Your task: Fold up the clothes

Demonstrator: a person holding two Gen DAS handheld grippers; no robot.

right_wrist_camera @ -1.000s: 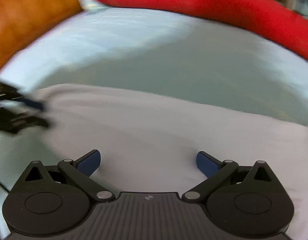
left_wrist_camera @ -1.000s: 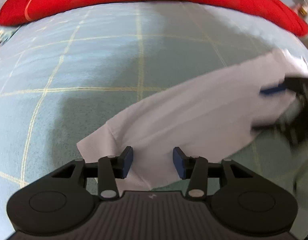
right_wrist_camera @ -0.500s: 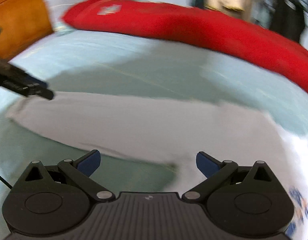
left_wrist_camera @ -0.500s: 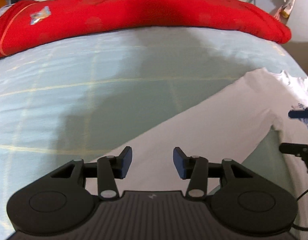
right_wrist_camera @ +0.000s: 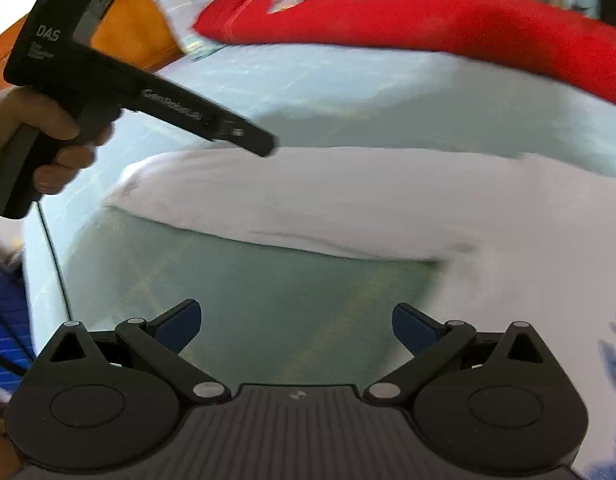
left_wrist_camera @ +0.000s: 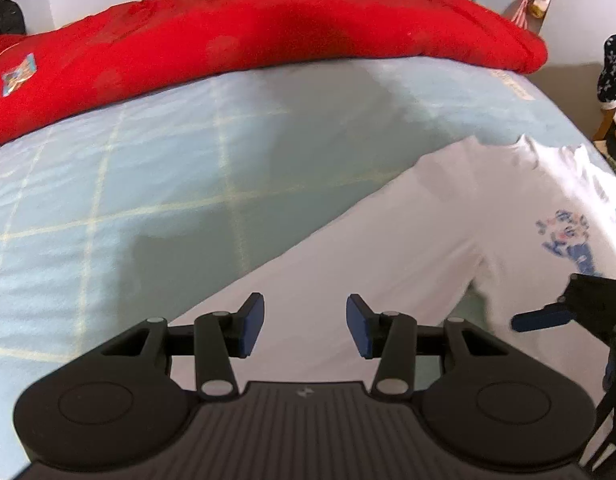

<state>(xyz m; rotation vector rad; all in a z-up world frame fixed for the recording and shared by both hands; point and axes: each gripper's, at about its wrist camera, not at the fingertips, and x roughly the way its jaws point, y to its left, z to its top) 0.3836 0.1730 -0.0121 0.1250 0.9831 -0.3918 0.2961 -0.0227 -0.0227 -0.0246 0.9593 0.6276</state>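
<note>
Two tools are in my hands above a bed [left_wrist_camera: 156, 168] covered in a pale blue checked sheet.

From the left wrist view, my left tool [left_wrist_camera: 305, 330] hangs over the white shirt [left_wrist_camera: 408, 248], its blue pads spread apart with nothing pinched between them; only cloth shows below the gap. The shirt lies flat on the right half of the bed, its long edge running diagonally from beneath my tool up toward the far right. A small blue printed figure [left_wrist_camera: 568, 240] sits on the cloth near the right side. A long red blanket [left_wrist_camera: 268, 36] lies bunched across the far end of the bed. At the right edge, one blue-tipped finger of my right tool [left_wrist_camera: 542, 320] pokes in over the shirt.

From the right wrist view, my right tool [right_wrist_camera: 295, 326] is spread wide and holds nothing; bare sheet shows between its pads. The white shirt [right_wrist_camera: 308, 204] lies beyond them as a folded band across the middle of the bed, and widens toward the right edge of the view. My left hand [right_wrist_camera: 36, 132] grips the black handle of the left tool at the upper left, and that tool's tip reaches toward the shirt's far edge. The red blanket [right_wrist_camera: 428, 16] runs along the top, beside a wooden headboard [right_wrist_camera: 140, 20] and a pale pillow [right_wrist_camera: 188, 12].
</note>
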